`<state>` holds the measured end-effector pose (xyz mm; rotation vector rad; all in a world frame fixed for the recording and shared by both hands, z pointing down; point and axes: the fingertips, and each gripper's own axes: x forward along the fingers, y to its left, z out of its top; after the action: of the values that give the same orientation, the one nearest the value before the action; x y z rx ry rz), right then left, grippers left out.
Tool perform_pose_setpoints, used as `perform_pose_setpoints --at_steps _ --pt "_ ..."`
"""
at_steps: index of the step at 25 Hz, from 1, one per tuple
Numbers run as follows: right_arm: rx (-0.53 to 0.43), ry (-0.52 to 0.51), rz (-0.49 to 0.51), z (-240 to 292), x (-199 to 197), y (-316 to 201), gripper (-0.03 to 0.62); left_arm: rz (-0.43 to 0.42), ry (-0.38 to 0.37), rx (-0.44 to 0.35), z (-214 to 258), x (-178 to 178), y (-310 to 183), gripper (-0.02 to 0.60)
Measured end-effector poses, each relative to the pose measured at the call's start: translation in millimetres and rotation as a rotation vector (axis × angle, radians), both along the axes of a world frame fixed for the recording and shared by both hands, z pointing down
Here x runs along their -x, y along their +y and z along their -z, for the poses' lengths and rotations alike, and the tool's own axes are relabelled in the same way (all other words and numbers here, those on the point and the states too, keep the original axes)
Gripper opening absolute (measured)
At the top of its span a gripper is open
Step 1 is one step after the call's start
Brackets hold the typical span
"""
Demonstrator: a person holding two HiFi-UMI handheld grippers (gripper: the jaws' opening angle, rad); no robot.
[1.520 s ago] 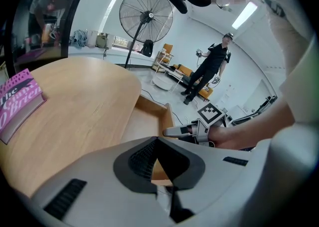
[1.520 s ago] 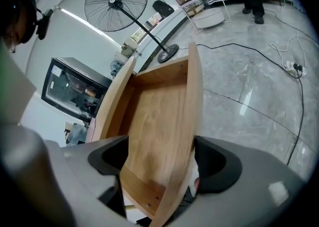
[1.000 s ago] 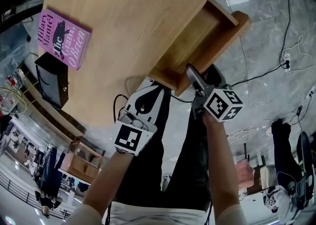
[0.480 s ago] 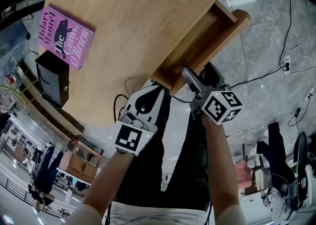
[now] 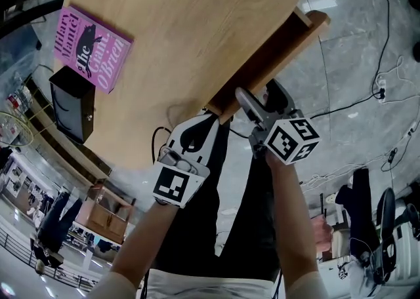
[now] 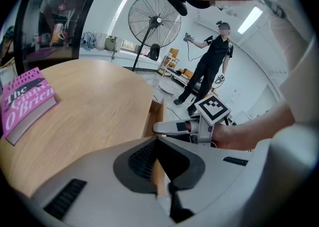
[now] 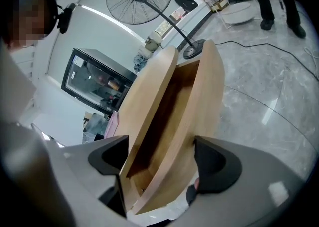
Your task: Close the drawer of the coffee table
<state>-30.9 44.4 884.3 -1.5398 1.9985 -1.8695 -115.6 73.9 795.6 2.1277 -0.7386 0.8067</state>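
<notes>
Drawer (image 5: 289, 47) slid inward, right claw (image 5: 256, 93) straddling front

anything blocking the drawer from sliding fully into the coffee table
Nothing visible: the drawer looks empty inside, and no object sits between it and the coffee table. The right gripper is at its front panel, jaws apart.

Lab-like hall: floor cables (image 5: 344, 101), pedestal fan (image 6: 154, 20)

Bright, even indoor light. A ceiling strip light (image 6: 250, 18) glows at one o'clock in the left gripper view, and glare streaks the marble floor (image 7: 269, 114). The drawer (image 7: 164, 116) interior lies shaded. Fisheye bending and dark corners throughout.
</notes>
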Motion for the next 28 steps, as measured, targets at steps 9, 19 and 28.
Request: perform_pose_setpoints --at_steps 9,19,28 --pt "-0.038 -0.015 0.050 3 19 -22 0.413 0.031 0.005 0.006 -3 7 -3 0.008" --pt "-0.072 -0.025 0.074 4 42 -43 0.413 0.062 0.003 -0.005 -3 29 -11 0.008" --pt "-0.095 -0.017 0.098 4 52 -57 0.413 0.084 0.007 -0.006 -4 39 -15 0.008"
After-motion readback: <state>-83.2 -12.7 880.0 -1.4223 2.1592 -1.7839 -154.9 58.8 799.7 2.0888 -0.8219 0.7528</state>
